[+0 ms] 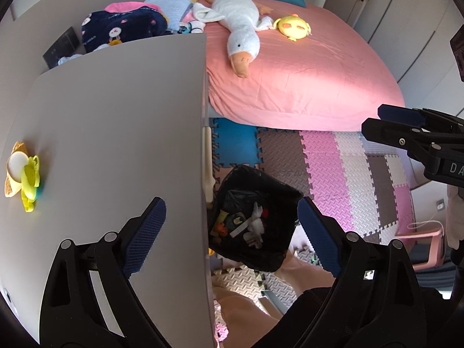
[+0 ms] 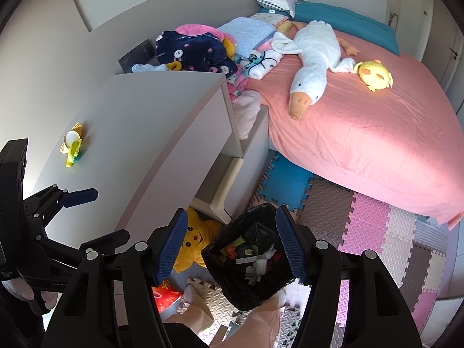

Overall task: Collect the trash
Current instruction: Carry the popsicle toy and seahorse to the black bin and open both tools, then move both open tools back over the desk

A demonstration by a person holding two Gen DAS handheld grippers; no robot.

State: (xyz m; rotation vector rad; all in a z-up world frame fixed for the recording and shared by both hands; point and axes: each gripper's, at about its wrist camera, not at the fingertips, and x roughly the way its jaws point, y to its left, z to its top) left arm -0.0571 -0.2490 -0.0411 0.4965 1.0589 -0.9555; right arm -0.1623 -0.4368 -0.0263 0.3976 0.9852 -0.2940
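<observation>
Beside the pink bed, scraps are already collected in a black-lined bin (image 2: pixel 252 258) below both open, empty fingers; a yellow banana-peel toy (image 1: pixel 23 174) remains left on the grey worktop (image 1: pixel 116 116).

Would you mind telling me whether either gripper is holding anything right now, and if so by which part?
Nothing is held. The left gripper and the right gripper both stand open and empty above the black-lined trash bin.

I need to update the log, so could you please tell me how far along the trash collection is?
Done: several scraps lie in the black-lined trash bin. In hand: nothing; left tool and right tool are open. Left: the yellow banana-peel piece on the grey cabinet top.
</observation>
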